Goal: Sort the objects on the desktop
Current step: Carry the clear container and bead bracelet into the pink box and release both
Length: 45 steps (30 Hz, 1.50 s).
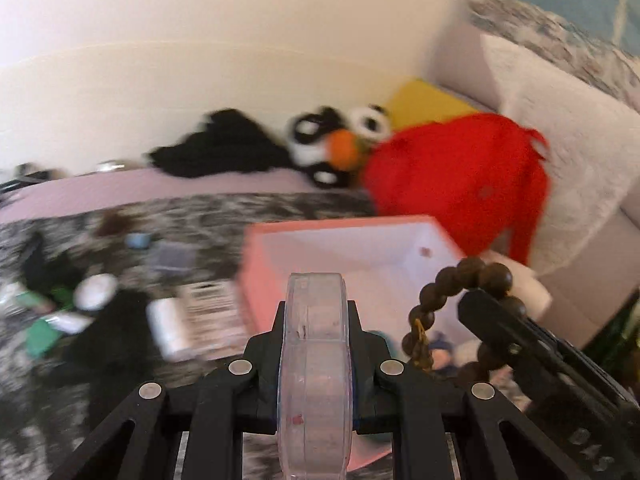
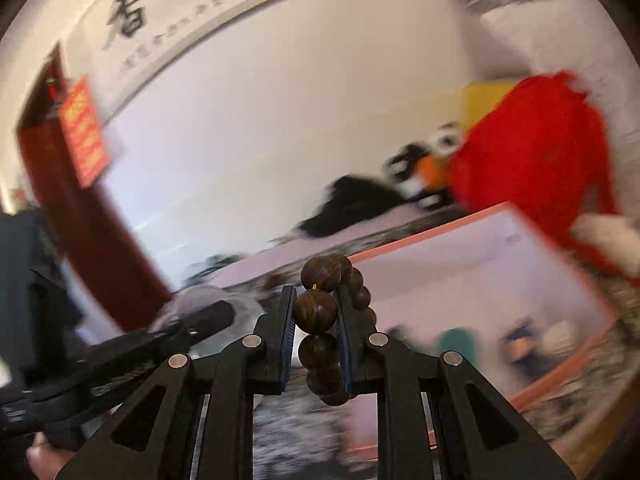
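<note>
Over the cluttered grey blanket (image 1: 208, 216), centre frame, the left gripper (image 1: 316, 320) clamps a rigid, slippery clear disc case (image 1: 316, 360) by its faces, while the right gripper (image 2: 316, 312) pinches one hard bead of the floppy bead bracelet (image 2: 316, 308) above the pink box (image 1: 360, 248).

The left claw (image 1: 317, 320) is black with silver rivets and grips a clear, colourless round case (image 1: 316, 364). The right claw (image 2: 316, 312) is black too, around a string of dark brown beads (image 2: 316, 308) with wood-grain streaks. At twelve o'clock lies a box (image 1: 256, 280), salmon pink outside and white inside. The bench (image 1: 224, 210) wears a mottled black-and-white cover. At one o'clock sits a bright red plush (image 1: 456, 176) with white eyes and an orange nose, against a yellow cushion (image 1: 424, 102).
</note>
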Motion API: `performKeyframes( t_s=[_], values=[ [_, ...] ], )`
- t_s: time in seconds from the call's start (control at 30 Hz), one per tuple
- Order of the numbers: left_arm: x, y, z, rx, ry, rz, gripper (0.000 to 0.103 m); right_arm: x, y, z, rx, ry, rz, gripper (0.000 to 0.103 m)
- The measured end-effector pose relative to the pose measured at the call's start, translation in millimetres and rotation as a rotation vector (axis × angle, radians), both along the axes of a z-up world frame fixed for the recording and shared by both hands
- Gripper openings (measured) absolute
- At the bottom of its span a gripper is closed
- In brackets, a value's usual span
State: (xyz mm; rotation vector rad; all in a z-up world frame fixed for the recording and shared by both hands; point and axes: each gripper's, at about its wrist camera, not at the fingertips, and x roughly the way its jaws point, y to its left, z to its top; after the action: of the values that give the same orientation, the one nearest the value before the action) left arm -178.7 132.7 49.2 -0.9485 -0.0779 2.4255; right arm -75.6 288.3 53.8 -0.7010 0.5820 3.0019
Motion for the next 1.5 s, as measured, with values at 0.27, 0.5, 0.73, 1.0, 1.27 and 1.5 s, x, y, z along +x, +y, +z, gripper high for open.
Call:
performKeyframes(
  t_s=[0.27,0.5,0.73,1.0,1.27,1.5],
  values=[
    [-20,80,-47,-0.133,-0.074,-0.036,0.033,-28,59,-38,0.061,-0.213,-0.173,0.02],
    [-26,75,-63,-0.172,-0.079,0.036,0.081,-48,101,-66,0.122,-0.372,-0.307,0.072],
    [-25,59,-71,-0.182,-0.103,0.078,0.081,-44,81,-59,0.215,-0.366,-0.32,0.074],
    [-2,17,-68,-0.198,-0.095,0.139,0.081,-32,31,-48,0.259,-0.332,-0.273,0.078],
    [23,-44,-63,-0.18,-0.098,0.21,0.082,-21,-32,-41,0.291,-0.292,-0.208,0.082],
    [38,-121,-69,-0.179,-0.119,0.314,0.083,-18,-103,-43,0.321,-0.269,-0.112,0.084]
  ],
)
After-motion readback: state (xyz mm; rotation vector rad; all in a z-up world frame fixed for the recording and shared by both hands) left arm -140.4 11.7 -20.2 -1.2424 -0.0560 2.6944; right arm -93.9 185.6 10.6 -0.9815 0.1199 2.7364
